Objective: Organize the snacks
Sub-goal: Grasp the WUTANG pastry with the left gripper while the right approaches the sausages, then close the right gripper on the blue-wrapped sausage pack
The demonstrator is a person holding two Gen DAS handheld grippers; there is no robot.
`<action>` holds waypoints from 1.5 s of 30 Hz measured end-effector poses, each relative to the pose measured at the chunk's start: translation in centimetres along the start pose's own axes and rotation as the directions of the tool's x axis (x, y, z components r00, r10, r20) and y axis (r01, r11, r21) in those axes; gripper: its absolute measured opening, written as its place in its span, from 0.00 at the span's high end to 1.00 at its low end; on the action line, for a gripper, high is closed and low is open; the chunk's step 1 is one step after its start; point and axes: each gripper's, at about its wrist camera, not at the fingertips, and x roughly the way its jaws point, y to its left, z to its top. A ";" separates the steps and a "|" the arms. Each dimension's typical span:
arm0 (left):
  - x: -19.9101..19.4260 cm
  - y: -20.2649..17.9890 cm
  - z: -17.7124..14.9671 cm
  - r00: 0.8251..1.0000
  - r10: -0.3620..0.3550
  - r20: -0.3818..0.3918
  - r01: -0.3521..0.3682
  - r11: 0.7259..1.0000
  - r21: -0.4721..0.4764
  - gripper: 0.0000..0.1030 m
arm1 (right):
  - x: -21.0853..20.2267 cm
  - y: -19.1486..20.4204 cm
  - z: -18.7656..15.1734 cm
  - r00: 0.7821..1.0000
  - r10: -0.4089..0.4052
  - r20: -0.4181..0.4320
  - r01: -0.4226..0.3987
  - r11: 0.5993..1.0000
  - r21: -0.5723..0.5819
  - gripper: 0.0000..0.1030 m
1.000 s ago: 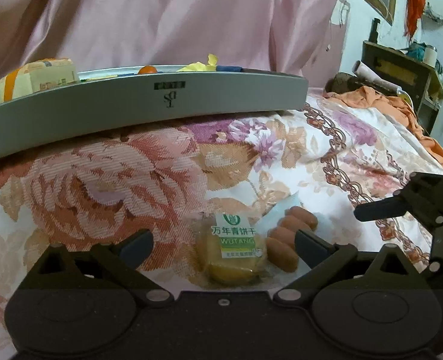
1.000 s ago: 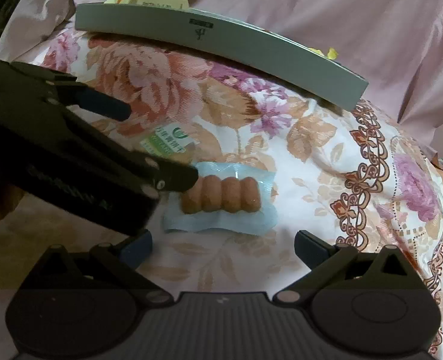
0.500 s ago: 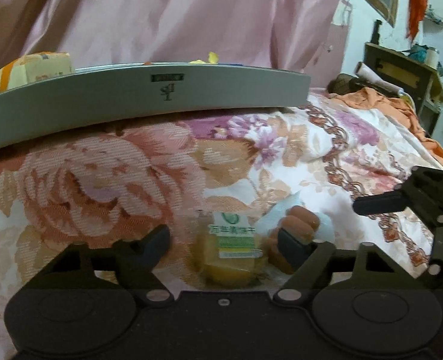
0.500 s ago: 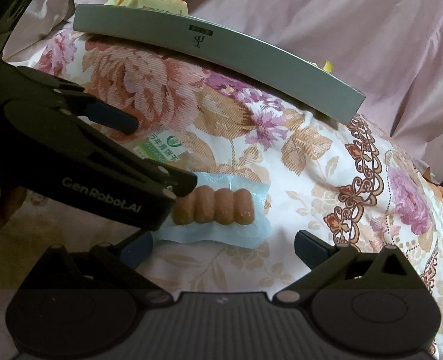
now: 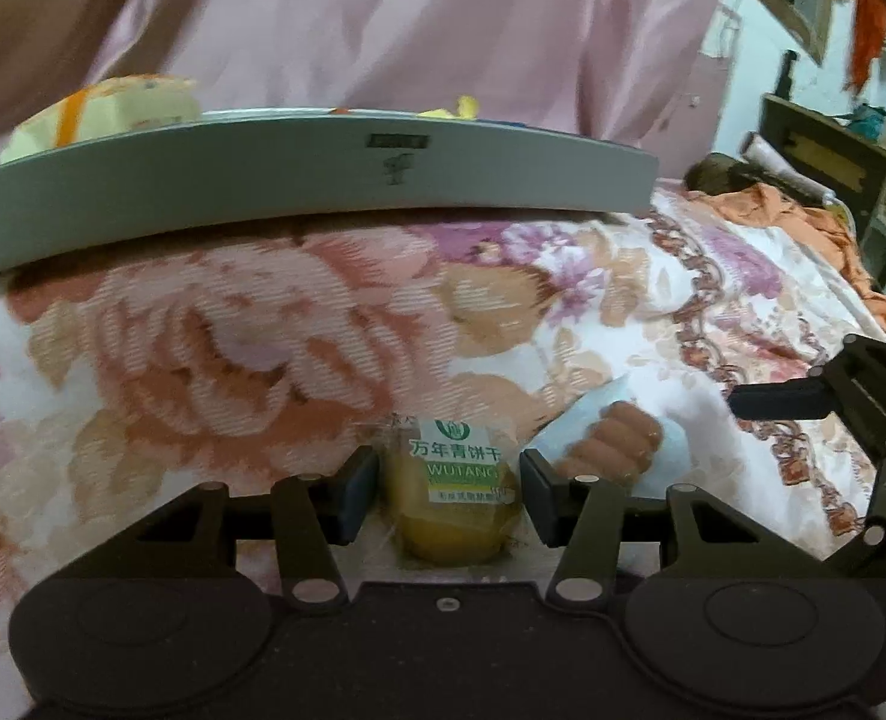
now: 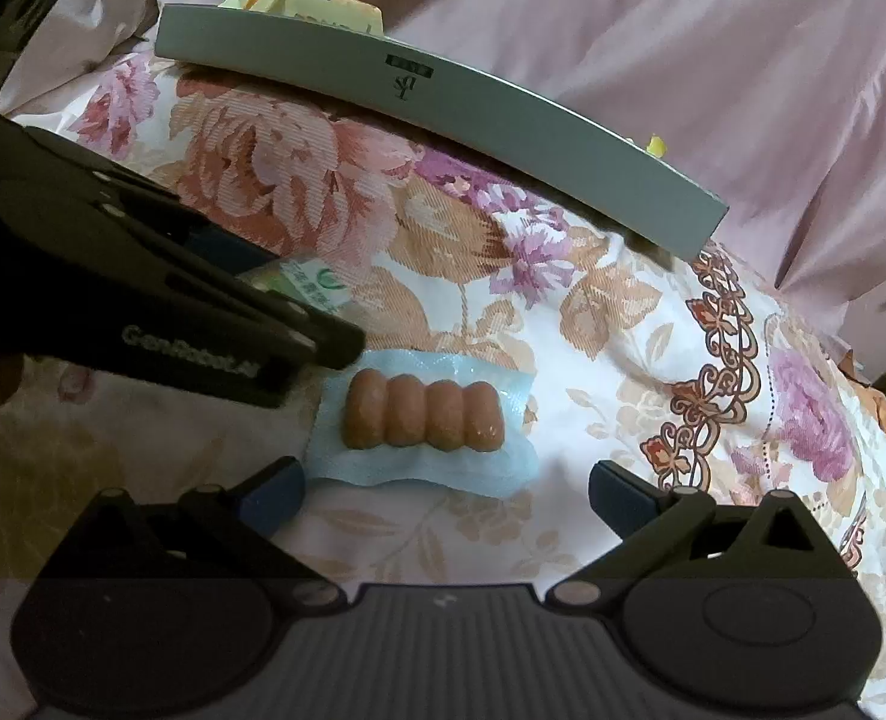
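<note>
My left gripper [image 5: 449, 495] is shut on a yellow biscuit pack [image 5: 455, 495] with a green and white label, down on the flowered bedspread. The label's corner shows in the right wrist view [image 6: 317, 288] behind the left gripper's body. A blue pack of sausages [image 6: 425, 417] lies just right of it, also in the left wrist view [image 5: 614, 441]. My right gripper [image 6: 446, 495] is open and empty, its fingers either side of the sausage pack's near edge. A grey tray [image 5: 299, 180] holding snacks sits farther back, also in the right wrist view [image 6: 443, 120].
A yellow-orange packet [image 5: 101, 114] lies in the tray's left end. Pink cloth [image 5: 413, 24] hangs behind the tray. An orange blanket [image 5: 803, 222] and a wooden cabinet [image 5: 833, 162] are at the far right.
My left gripper has closed from wide open onto the biscuit pack. My right gripper has moved nearer the sausage pack and stays open.
</note>
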 end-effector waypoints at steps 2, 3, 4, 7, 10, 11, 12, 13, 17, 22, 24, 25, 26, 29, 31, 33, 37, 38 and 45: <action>-0.6 0.7 -0.2 1.000 0.019 -0.008 -0.019 0.999 -0.030 0.48 | 0.0 0.1 -0.1 1.000 0.000 0.009 0.000 1.000 -0.007 0.00; -0.9 1.0 -0.3 0.999 0.031 -0.010 -0.032 0.999 -0.043 0.48 | 0.0 0.1 -0.1 1.000 0.002 0.015 -0.002 1.000 -0.008 0.00; -1.3 1.3 -0.5 0.999 0.046 -0.014 -0.047 0.997 -0.053 0.48 | 0.0 0.1 -0.1 1.000 0.005 0.022 -0.005 1.000 -0.009 0.00; -2.3 2.0 -1.0 0.997 0.074 -0.029 -0.076 0.994 -0.075 0.48 | 0.1 -0.1 -0.2 0.999 0.019 0.043 -0.019 1.000 -0.006 0.00; -3.2 2.3 -1.4 0.994 0.099 -0.046 -0.103 0.990 -0.099 0.48 | 0.5 -0.5 -0.3 0.997 0.050 0.056 -0.052 0.998 0.035 0.00; -3.6 2.4 -1.5 0.993 0.106 -0.050 -0.110 0.989 -0.101 0.48 | 0.7 -0.7 -0.4 0.996 0.061 0.058 -0.064 0.997 0.052 0.00; -3.8 2.3 -1.7 0.992 0.113 -0.055 -0.118 0.988 -0.101 0.48 | 0.9 -0.9 -0.4 0.995 0.076 0.062 -0.081 0.994 0.075 0.00; -4.2 2.4 -1.9 0.991 0.120 -0.060 -0.126 0.987 -0.105 0.48 | 1.0 -1.1 -0.4 0.994 0.087 0.066 -0.093 0.991 0.093 0.00; -5.5 2.6 -2.5 0.988 0.132 -0.075 -0.142 0.979 -0.149 0.48 | 1.6 -1.5 -0.4 0.988 0.134 0.080 -0.144 0.979 0.142 0.00; -6.2 2.8 -2.8 0.989 0.124 -0.080 -0.137 0.973 -0.186 0.46 | 2.7 -1.8 -0.1 0.980 0.181 0.082 -0.194 0.964 0.181 0.00; -5.9 2.7 -2.7 0.989 0.122 -0.085 -0.136 0.976 -0.171 0.44 | 3.1 -2.2 -0.2 0.976 0.199 0.084 -0.212 0.954 0.212 0.00; -5.9 2.5 -2.8 0.989 0.122 -0.084 -0.135 0.978 -0.160 0.41 | 3.2 -2.3 -0.2 0.975 0.204 0.088 -0.219 0.950 0.222 0.00; -5.8 2.3 -2.8 0.989 0.120 -0.084 -0.132 0.980 -0.150 0.39 | 3.3 -2.4 -0.2 0.974 0.206 0.091 -0.222 0.948 0.227 0.00; -5.6 2.0 -2.7 0.990 0.110 -0.088 -0.121 0.984 -0.133 0.32 | 3.5 -2.3 -0.2 0.974 0.207 0.096 -0.224 0.948 0.225 0.00; -5.5 2.0 -2.7 0.990 0.105 -0.091 -0.116 0.985 -0.125 0.29 | 3.6 -2.4 -0.2 0.972 0.213 0.099 -0.230 0.947 0.225 0.00; -5.4 1.8 -2.6 0.989 0.107 -0.097 -0.118 0.987 -0.111 0.29 | 3.7 -2.4 -0.1 0.971 0.220 0.099 -0.237 0.945 0.227 0.00; -5.1 1.4 -2.5 0.986 0.126 -0.110 -0.134 0.989 -0.070 0.31 | 3.7 -2.4 0.0 0.972 0.216 0.094 -0.232 0.947 0.224 0.00; -5.0 1.4 -2.5 0.985 0.131 -0.111 -0.138 0.988 -0.062 0.32 | 3.7 -2.3 0.0 0.973 0.213 0.092 -0.229 0.947 0.224 0.00; -4.6 0.7 -2.4 0.978 0.175 -0.110 -0.175 0.984 0.006 0.49 | 3.6 -2.0 0.2 0.972 0.219 0.083 -0.232 0.950 0.209 0.07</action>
